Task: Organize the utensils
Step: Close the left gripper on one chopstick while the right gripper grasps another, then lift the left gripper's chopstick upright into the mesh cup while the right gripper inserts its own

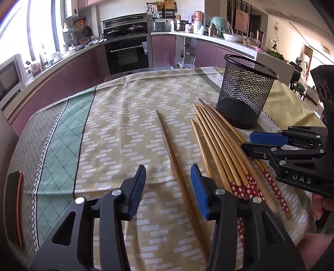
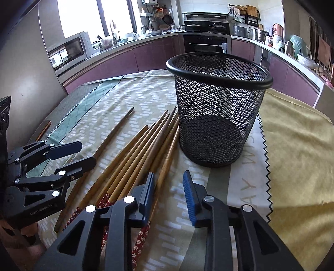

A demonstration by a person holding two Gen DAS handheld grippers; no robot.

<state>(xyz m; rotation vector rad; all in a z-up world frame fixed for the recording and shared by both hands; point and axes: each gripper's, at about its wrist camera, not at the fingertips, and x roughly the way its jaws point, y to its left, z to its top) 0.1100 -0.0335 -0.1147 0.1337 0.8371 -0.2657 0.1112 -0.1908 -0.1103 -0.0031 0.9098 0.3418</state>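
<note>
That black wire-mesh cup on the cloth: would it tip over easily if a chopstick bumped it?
The black wire-mesh cup looks empty and mostly holes, so probably light and easy to shove. It widens toward the rim, so a knock up high might tip it. The patterned tablecloth may add some grip.

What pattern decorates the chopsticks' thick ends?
Red with small white flowers, clearest in the left wrist view.

Purple-fronted kitchen cabinets (image 1: 160,50) flank a black oven (image 1: 127,55), with bright windows (image 2: 83,16) left.

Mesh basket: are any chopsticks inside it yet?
No. The mesh basket stands empty, and the chopsticks all lie on the tablecloth beside it.
</note>
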